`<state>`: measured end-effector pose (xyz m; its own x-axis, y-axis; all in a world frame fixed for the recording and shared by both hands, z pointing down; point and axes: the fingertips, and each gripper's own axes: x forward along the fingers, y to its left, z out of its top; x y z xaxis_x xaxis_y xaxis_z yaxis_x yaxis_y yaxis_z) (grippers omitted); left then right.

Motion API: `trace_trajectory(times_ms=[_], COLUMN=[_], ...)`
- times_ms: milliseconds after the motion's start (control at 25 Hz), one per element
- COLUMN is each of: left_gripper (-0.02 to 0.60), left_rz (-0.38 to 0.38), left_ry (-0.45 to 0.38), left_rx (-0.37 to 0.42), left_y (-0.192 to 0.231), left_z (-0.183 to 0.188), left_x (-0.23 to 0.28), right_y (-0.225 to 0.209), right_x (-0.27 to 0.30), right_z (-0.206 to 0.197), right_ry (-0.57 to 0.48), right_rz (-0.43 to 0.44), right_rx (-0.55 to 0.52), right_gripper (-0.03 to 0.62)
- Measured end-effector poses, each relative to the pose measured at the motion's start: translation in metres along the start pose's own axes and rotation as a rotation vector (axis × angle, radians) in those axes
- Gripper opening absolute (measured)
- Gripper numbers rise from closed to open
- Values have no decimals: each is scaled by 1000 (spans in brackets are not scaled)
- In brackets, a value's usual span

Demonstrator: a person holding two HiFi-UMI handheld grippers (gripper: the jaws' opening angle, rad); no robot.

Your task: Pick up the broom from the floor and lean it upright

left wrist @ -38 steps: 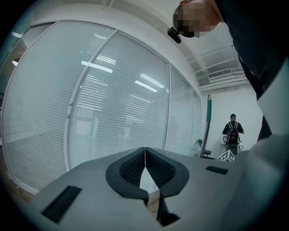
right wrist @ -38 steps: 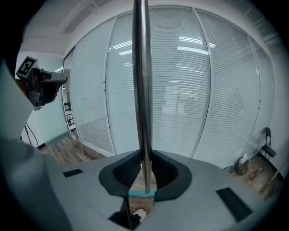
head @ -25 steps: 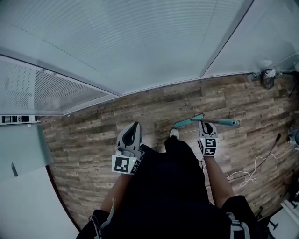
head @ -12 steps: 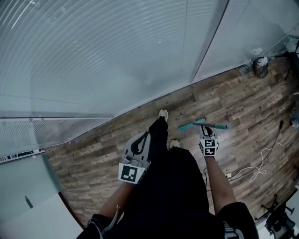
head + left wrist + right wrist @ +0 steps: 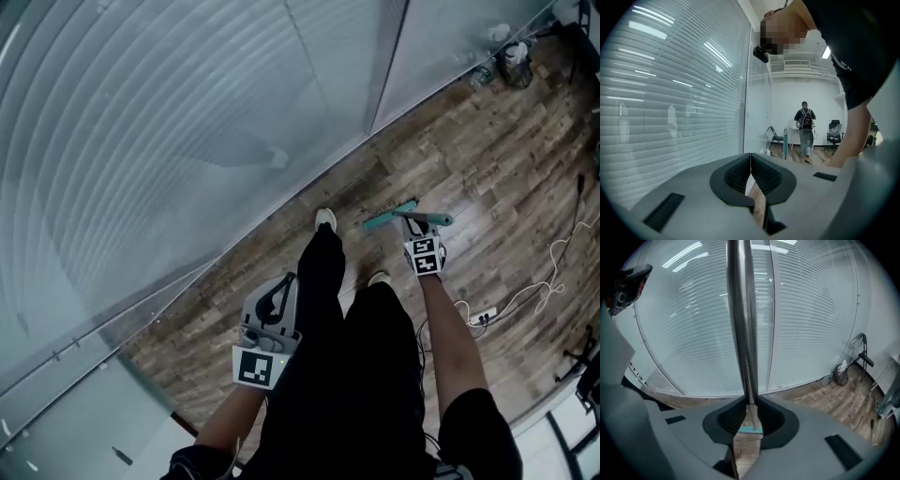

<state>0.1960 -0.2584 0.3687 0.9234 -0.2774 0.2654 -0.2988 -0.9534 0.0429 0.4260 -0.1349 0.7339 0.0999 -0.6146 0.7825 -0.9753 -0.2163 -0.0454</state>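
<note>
The broom stands nearly upright, its teal head [image 5: 388, 217] down on the wood floor close to the glass wall. In the right gripper view its metal handle [image 5: 743, 324] rises straight up from between the jaws, and the teal head [image 5: 751, 430] shows below them. My right gripper [image 5: 418, 232] is shut on that handle, also seen as the right gripper [image 5: 749, 409] in its own view. My left gripper [image 5: 272, 298] hangs beside the person's left leg, away from the broom. In its own view the left gripper [image 5: 750, 165] has its pads together with nothing between them.
A glass wall with blinds [image 5: 187, 122] runs along the left and top. The person's shoes [image 5: 325, 219] stand by the broom head. A white cable and power strip [image 5: 483, 314] lie on the floor at right. In the left gripper view, a distant person [image 5: 805, 126] and chairs [image 5: 833, 131] stand far off.
My right gripper has sunk with the broom handle in it, and the broom head now sits closer to the glass wall. The left gripper has dropped lower beside the leg.
</note>
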Motion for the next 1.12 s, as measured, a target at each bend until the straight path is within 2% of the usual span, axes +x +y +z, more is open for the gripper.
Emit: trace_trajectory(times_ms=[120, 360, 520, 640, 840, 960, 1120], left_gripper=[20, 18, 18, 18, 20, 20, 20], left_rz=[-13, -9, -37, -55, -83, -134, -164], left_ry=[-21, -45, -107, -94, -56, -51, -61], left_rx=[24, -75, -48, -45, -17, 27, 13], left_y=[-5, -13, -19, -15, -7, -11, -22], left_z=[-18, -48, -40, -49, -63, -68, -73], left_x=[13, 54, 67, 68, 71, 75, 80], right_y=[-9, -11, -7, -3, 3, -4, -13], right_x=[43, 100, 130, 157, 193, 215, 230], right_z=[-13, -27, -32, -34, -16, -1, 14], right_ry=[13, 52, 76, 96, 85, 50, 30], right_rz=[4, 38, 72, 81, 101, 94, 96], right_rx=[10, -24, -63, -63, -88, -53, -56], right_gripper=[81, 83, 82, 81, 81, 82, 83])
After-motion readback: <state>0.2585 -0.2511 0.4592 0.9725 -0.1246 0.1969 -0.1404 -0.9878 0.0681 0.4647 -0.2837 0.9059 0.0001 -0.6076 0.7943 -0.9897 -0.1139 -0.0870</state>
